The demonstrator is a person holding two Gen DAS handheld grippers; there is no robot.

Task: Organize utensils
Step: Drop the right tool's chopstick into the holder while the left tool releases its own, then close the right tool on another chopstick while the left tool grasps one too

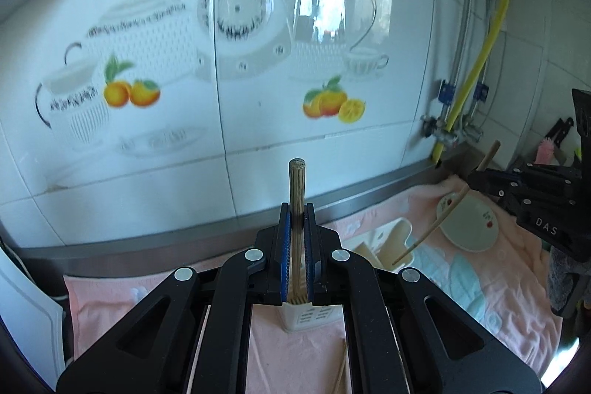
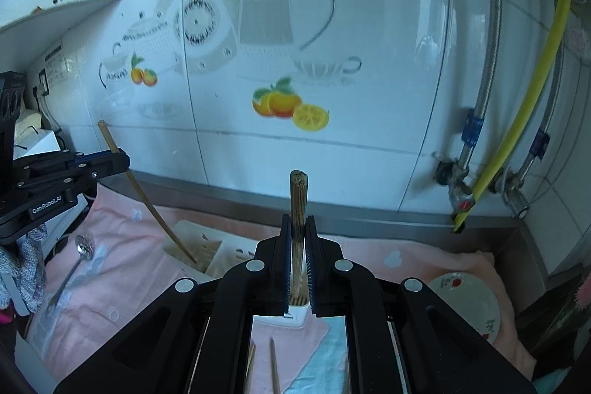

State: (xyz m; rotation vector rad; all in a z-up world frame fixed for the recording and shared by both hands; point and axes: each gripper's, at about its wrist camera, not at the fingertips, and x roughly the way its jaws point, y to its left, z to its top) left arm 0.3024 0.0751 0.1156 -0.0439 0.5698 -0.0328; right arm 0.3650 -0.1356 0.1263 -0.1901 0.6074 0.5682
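A pink towel covered the counter below the tiled wall, bearing a white utensil holder, a plate and a spoon. The left gripper was clamped on 1 chopstick above the holder. The right gripper likewise pinched 1 other chopstick, upright, over the holder.

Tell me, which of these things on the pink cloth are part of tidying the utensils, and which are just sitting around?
Part of the job:
- chopstick in the left gripper
- chopstick in the right gripper
- white utensil holder
- slotted spoon
- loose chopsticks

Just lying about:
- floral plate
- yellow hose
- pink towel
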